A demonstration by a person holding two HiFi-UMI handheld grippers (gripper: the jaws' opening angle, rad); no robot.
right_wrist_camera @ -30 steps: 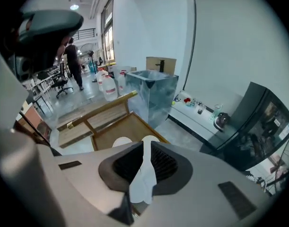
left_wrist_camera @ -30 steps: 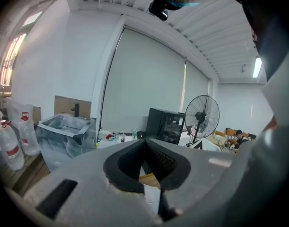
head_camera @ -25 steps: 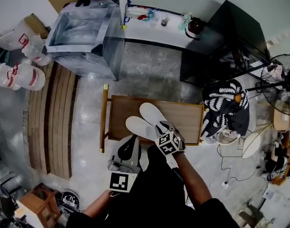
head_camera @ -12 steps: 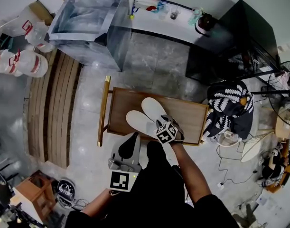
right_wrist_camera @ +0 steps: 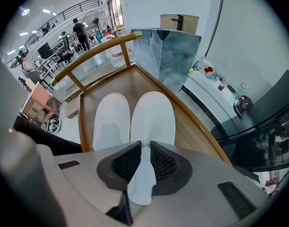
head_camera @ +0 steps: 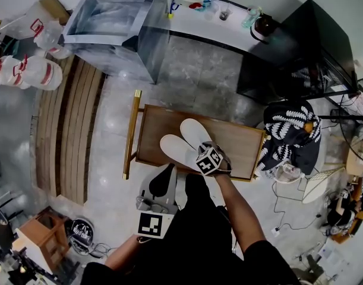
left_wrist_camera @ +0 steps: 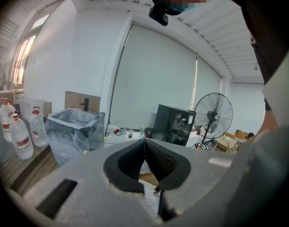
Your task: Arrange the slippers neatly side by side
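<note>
- Two white slippers lie on the table [head_camera: 154, 134] with their sides touching and their toes pointing away from the person.
- The right gripper [right_wrist_camera: 142, 148] points steeply down at the heel of the right slipper [right_wrist_camera: 153, 117]. Its jaws have just been closing, and they pinch a flap of that heel between the pads.
- The left slipper [right_wrist_camera: 111, 122] lies free — no gripper on it.
- The left gripper [left_wrist_camera: 144, 143] hangs by the table's near edge — jaws clenched together, nothing between them.

Slippers [head_camera: 176, 151] side by side on table [head_camera: 154, 129].
</note>
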